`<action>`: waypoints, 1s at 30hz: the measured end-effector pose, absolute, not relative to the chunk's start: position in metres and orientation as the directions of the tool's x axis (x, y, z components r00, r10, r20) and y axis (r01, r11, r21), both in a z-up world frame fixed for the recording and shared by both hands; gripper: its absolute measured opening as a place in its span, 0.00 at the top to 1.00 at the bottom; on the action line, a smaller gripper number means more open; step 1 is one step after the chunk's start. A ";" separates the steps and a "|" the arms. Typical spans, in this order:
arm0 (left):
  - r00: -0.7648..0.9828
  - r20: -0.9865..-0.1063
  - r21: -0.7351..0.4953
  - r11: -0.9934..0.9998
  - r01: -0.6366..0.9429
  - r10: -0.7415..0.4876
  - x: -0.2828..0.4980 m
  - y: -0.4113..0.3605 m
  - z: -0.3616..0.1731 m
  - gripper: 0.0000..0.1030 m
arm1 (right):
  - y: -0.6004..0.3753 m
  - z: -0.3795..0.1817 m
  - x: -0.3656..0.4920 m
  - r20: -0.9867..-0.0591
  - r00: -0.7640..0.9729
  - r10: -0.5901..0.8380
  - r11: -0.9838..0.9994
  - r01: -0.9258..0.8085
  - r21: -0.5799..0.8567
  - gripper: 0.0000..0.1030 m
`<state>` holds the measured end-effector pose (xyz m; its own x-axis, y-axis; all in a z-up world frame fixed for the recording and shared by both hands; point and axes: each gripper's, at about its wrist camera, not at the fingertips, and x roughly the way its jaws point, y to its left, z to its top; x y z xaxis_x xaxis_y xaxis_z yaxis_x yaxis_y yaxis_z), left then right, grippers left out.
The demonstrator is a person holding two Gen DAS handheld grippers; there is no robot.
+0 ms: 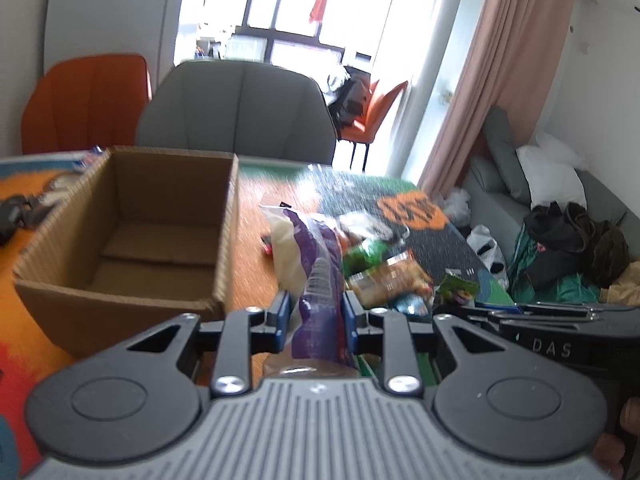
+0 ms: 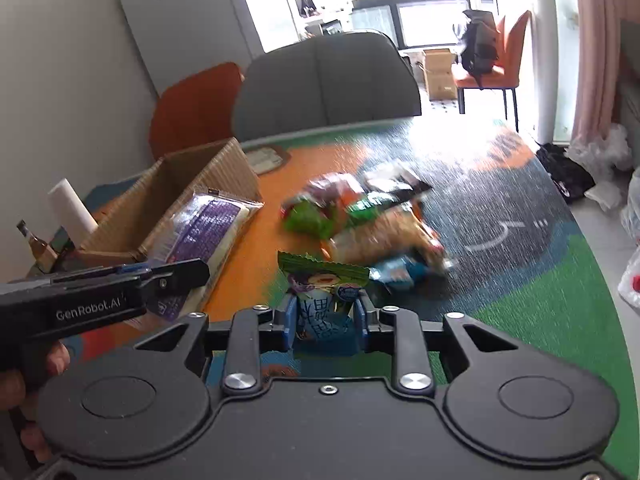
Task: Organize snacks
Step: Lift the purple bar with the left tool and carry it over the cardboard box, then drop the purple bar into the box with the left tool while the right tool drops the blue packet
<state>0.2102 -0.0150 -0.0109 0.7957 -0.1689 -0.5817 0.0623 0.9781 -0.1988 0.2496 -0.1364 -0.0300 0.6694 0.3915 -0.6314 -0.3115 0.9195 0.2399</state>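
The left gripper [image 1: 316, 312] is clamped on a purple-and-white bag [image 1: 316, 276], held above the tabletop [image 1: 252, 248] just right of the box [image 1: 120, 236]. The right gripper [image 2: 326, 314] is closed on a small green-topped packet [image 2: 322, 276], lifted over the tabletop. Beyond them lies a blurred pile of snacks [image 2: 360, 216] on the mat. The cardboard box stands open to the left, nothing visible inside. A grey chair [image 1: 236, 108] sits behind the tabletop.
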 end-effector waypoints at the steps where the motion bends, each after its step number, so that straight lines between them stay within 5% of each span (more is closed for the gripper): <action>1: 0.802 -0.574 -0.196 0.979 0.058 -0.163 0.210 -0.012 -0.006 0.74 | -0.133 -0.025 0.251 -0.623 0.674 0.396 0.918 -0.317 0.239 0.74; 16: 0.847 -0.529 -0.170 0.984 -0.050 -0.048 0.216 0.057 0.030 0.74 | -0.072 0.018 0.277 -0.571 0.667 0.478 0.873 -0.433 0.225 0.74; 30: 0.791 -0.612 -0.149 0.984 -0.100 -0.012 0.259 0.104 0.010 0.74 | 0.001 0.013 0.317 -0.615 0.588 0.526 0.831 -0.508 0.225 0.74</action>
<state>0.2588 0.1042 0.0096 0.7907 -0.0121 -0.6121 -0.0999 0.9839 -0.1485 0.3172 0.0005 0.0131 0.5881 0.5259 -0.6145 -0.5080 0.8314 0.2253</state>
